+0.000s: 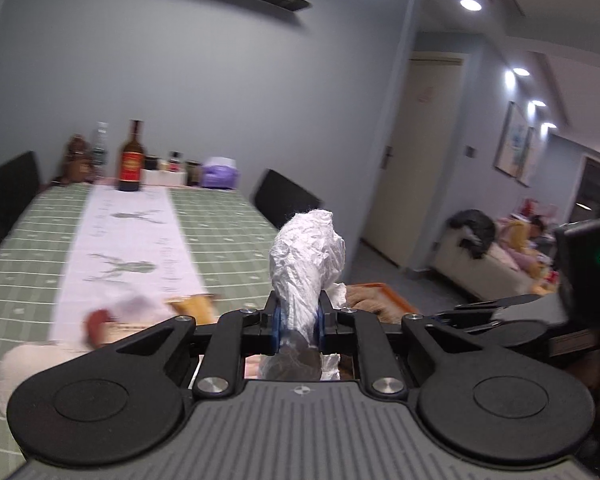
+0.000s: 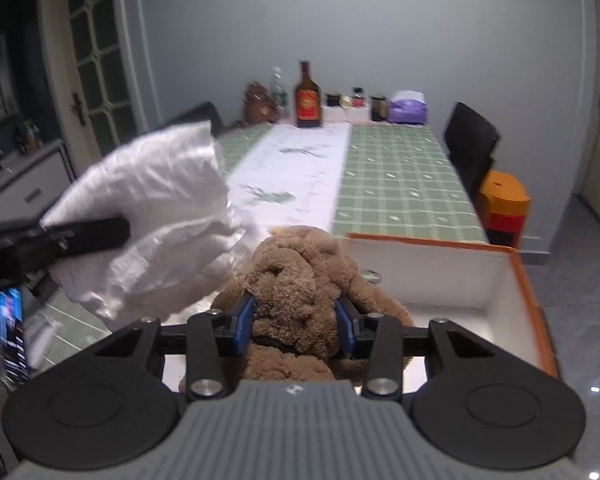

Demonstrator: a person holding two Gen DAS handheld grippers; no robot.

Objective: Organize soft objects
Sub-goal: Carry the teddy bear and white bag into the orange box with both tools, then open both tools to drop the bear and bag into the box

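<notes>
My left gripper (image 1: 299, 322) is shut on a crumpled white cloth (image 1: 306, 256), which stands up between the blue pads above the table. The same white cloth (image 2: 152, 216) shows large at the left of the right wrist view, with a black finger (image 2: 88, 232) of the left gripper across it. My right gripper (image 2: 296, 320) is shut on a brown plush bear (image 2: 300, 276), held over the near left corner of a white box with an orange rim (image 2: 432, 242). A blurred pale plush toy (image 1: 100, 320) lies on the table at lower left.
A long table with a green checked cloth (image 2: 400, 184) and a white runner carries bottles, jars and a purple tissue pack (image 2: 408, 108) at its far end. Black chairs (image 2: 470, 144) stand at both sides. A phone (image 2: 12, 332) lies at the near left.
</notes>
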